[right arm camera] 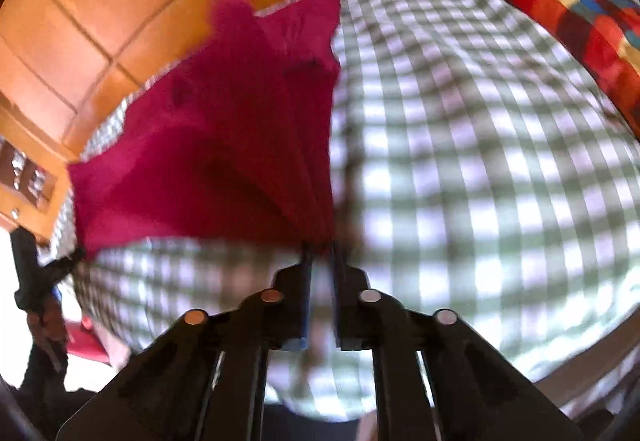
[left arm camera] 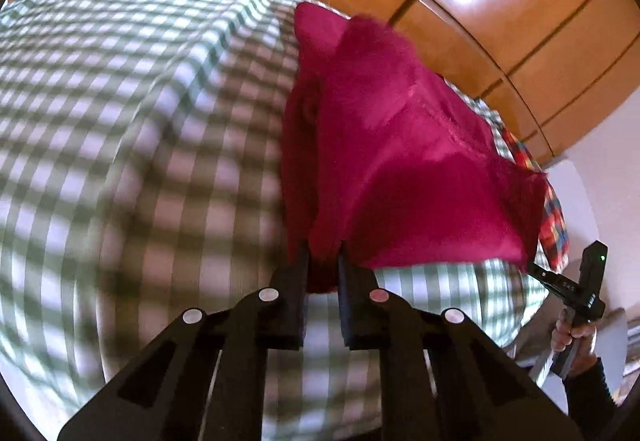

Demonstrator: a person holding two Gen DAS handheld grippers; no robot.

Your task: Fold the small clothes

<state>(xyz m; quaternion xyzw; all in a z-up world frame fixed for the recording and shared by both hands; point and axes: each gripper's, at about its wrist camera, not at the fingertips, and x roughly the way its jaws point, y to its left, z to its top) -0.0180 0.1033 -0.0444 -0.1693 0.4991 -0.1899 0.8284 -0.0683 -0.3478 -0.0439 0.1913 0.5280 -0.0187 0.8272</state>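
Left gripper [left arm camera: 324, 261] clamped on one corner of red garment [left arm camera: 400, 161]. Right gripper [right arm camera: 320, 249] pinched shut on other near corner. I see garment hanging between both, lifted off checked bedspread [left arm camera: 120, 121], above its far edge by wooden wardrobe [left arm camera: 500, 1]. Blur heavy, so far end probably trailing on bed. Task early: corners gripped, no fold laid yet. Left: spread flat, fold, set down.

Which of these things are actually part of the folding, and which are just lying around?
Part of the job:
- magenta garment, gripped at two corners
- left gripper, shut on it
- right gripper, shut on it

Just lying about:
- green checked bedcover
- multicoloured checked pillow
- wooden wardrobe
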